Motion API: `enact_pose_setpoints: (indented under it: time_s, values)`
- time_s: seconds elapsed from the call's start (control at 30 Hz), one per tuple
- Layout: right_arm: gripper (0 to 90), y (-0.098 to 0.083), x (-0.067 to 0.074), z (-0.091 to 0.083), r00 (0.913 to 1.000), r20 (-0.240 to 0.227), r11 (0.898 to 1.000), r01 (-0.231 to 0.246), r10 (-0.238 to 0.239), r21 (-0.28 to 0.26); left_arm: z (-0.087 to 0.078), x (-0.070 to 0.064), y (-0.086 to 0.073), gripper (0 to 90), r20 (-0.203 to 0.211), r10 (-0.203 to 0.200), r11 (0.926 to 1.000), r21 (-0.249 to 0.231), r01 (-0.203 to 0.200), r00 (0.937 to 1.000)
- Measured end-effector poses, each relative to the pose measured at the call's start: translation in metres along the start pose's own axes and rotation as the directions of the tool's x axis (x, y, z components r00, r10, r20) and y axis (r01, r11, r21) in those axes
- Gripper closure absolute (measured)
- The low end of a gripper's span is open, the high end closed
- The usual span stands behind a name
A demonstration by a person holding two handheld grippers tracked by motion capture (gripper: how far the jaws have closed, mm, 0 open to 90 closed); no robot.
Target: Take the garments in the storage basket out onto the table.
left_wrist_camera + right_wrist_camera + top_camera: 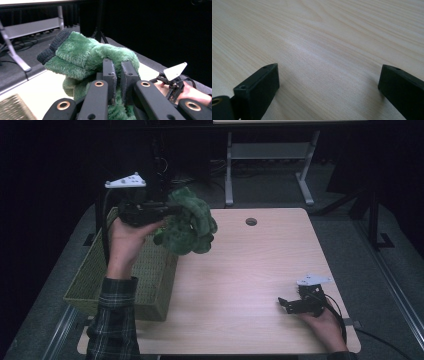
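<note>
Left claw (pixel 119 75) clamps my fuzzy green plush glove (pixel 82 53) w/ dark knit cuff, above basket (pixel 150 270). Right claw (pixel 329 82) gapes, nothing betw. jaws.

Left gripper (pixel 167 210) raised, jaws clamped nearly together, right gripper (pixel 284 304) resting low, jaws spread wide

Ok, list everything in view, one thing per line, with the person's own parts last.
Plush cloth: one, green fluffy with a dark knit cuff, held up above the table's left edge, beside the basket.
Basket: one, olive woven, at the table's left edge.
Table: one, light wood, with a round hole near the far edge.
Metal frame: one, grey, on the floor beyond the table.
Left hand-held gripper: one, black, clamped on the plush cloth.
Right hand-held gripper: one, black, jaws apart, low over the table's near right.
</note>
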State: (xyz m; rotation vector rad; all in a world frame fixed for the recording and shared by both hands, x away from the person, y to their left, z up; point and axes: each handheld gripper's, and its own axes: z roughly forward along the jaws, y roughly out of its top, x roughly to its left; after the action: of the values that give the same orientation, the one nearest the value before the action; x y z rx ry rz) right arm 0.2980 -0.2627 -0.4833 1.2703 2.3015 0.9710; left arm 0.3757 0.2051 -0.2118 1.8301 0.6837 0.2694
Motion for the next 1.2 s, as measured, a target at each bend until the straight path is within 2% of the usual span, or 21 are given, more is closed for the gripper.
enact_pose_setpoints:
  time_s: [0.17,0.4,0.63,0.77,1.1,1.2]
  values:
    - [3.2,0.0,0.0,0.0,1.0,-0.001,1.0,-0.002,0.002,-0.001,0.026,-0.011,-0.003,84.0,0.029,0.001,0.9999,0.012,-0.001,0.9996]
    - [3.2,0.0,0.0,0.0,1.0,-0.002,1.0,-0.003,0.003,0.0,0.05,-0.022,-0.012,84.0,0.055,-0.009,0.9999,0.014,0.009,0.9984]
    - [3.2,0.0,0.0,0.0,1.0,-0.005,1.0,-0.001,0.001,-0.001,0.073,-0.03,-0.023,84.1,0.083,-0.015,0.9991,0.04,0.012,0.9964]
    - [3.2,0.0,0.001,0.0,1.0,-0.007,1.0,0.0,0.0,0.0,0.09,-0.035,-0.036,84.0,0.109,-0.037,0.9977,0.06,0.03,0.9934]
    - [3.2,0.0,0.001,0.0,0.9999,-0.01,1.0,0.004,-0.004,-0.001,0.118,-0.049,-0.058,84.1,0.155,-0.058,0.9934,0.107,0.042,0.9862]
    - [3.2,0.0,0.001,0.0,0.9999,-0.011,1.0,0.004,-0.004,0.0,0.133,-0.056,-0.069,84.1,0.176,-0.073,0.9908,0.125,0.051,0.9817]
